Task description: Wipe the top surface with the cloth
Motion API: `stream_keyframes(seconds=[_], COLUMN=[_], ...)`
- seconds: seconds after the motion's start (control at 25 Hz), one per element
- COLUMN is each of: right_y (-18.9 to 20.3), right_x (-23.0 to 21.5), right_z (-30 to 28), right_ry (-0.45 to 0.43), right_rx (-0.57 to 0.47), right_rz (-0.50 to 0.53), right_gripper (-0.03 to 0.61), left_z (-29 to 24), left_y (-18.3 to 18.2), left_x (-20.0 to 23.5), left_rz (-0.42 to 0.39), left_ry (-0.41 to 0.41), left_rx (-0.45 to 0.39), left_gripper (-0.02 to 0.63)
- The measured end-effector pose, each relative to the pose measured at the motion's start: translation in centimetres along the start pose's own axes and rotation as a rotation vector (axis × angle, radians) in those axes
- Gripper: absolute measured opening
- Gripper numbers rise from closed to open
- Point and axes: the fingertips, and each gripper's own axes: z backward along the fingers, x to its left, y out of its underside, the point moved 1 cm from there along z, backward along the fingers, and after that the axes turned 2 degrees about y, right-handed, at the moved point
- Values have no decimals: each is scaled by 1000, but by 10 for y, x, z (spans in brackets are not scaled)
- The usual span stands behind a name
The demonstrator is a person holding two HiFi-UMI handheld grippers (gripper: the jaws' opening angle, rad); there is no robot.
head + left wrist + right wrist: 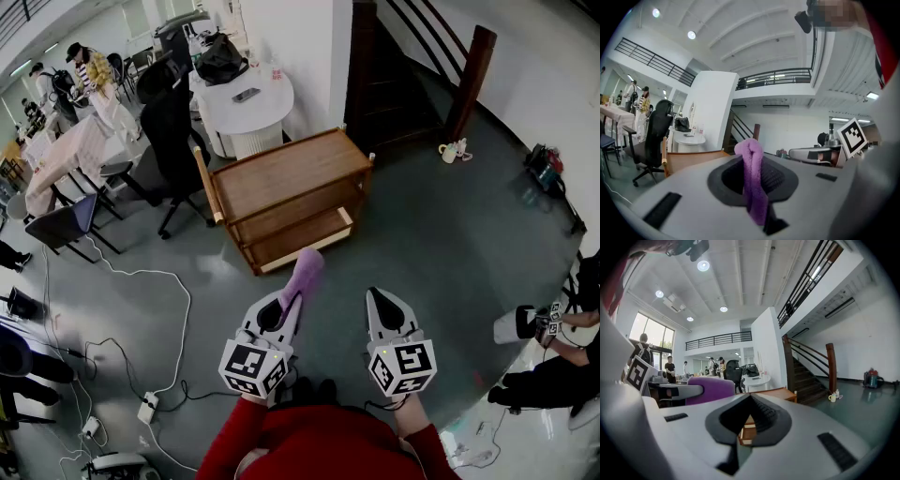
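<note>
left gripper [292, 300] is clamped on the cloth [306, 272], pinched low down. The free end sticks out past the tips, so there's a loose pad to drag flat over a surface. right gripper [384, 300] sits just beside it on the right, jaws together with nothing between them. My read is that it's the spare hand, level with the left one and out of the cloth's way. Both point forward, in the air above the floor [422, 244]. Ahead of both tips and well apart stands the cart [330, 234]. Its top [286, 173] is bare and faces up, with two shelves below it. The cloth is nowhere near the top and touches nothing but the jaws. No dirt or streaks show on the wood at this range, so wiped or unwiped can't be told. This fits either walking up to wipe or standing back after a wipe.
</note>
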Motion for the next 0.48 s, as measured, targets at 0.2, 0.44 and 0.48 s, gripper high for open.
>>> stream_keyframes(seconds=[0.2,0.44,0.48], right_y=[0,0,0], right_x=[-2,-7,-7], right_z=[-1,-2,-2], right_ry=[2,2,0], right_rx=[5,10,11], right_rz=[-12,-21,-26], right_gripper=[3,3,3], left_z=[1,-1,-1], left_y=[0,2,3], left_x=[5,4,2], left_rz=[9,13,16], left_ry=[-19,-23,-22], left_rx=[3,9,12], left_gripper=[49,49,49])
